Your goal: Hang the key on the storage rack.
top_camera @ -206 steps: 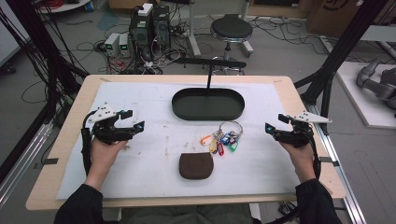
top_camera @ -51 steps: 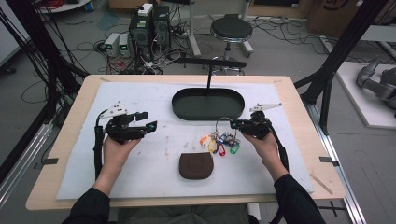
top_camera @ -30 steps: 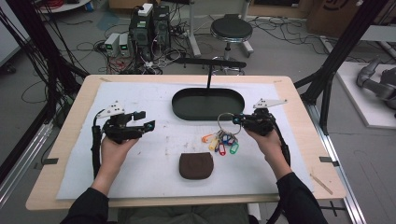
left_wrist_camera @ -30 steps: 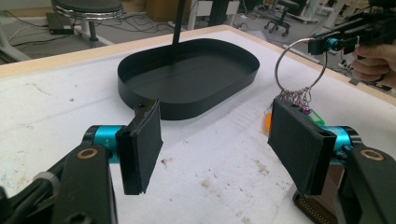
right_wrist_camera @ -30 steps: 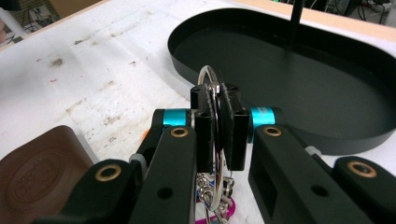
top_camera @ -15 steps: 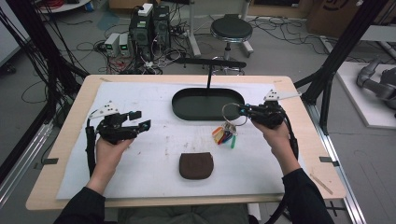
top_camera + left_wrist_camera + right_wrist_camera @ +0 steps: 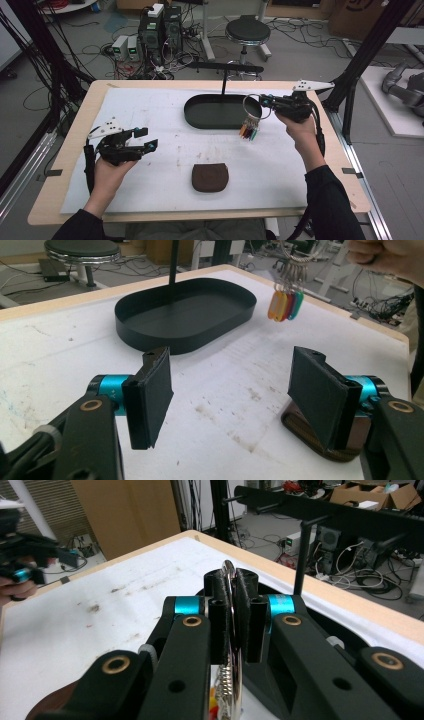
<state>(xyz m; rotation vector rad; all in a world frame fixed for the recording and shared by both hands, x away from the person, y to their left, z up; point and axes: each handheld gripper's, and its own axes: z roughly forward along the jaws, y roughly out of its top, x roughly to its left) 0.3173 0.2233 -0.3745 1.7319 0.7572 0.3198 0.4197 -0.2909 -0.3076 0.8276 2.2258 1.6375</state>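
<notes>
Overhead view of the bench [image 7: 150, 100], covered by a white sheet. We held the right claw [image 7: 264, 101] near the far right corner, its jaws clamped together on a metal key ring [image 7: 251, 106]. The ring hung clear of the sheet, just beside the right end of the black oval tray [image 7: 200, 116], which stood near the middle of the far edge. Below the ring dangled a bunch of coloured key tags [image 7: 249, 132], orange, red, blue and green, also lifted off the bench surface.

In the right claw's own view, the two black pads pressed on the thin ring [image 7: 231, 630] from both sides, with the ring's edge rising between them.

We kept the left claw [image 7: 145, 139] near the left edge of the bench, well apart from the tray and the keys. Its jaws stood apart with nothing between them. In the left claw's view, the bare sheet showed in the gap [image 7: 230, 400] between its pads, the tray [image 7: 150, 325] lay beyond, and the tags [image 7: 286, 305] hung at the tray's far end under our right hand [image 7: 385, 260].

A brown leather pouch [image 7: 210, 177] lay flat on the sheet toward the near edge, about midway along it, untouched by either claw.
</notes>
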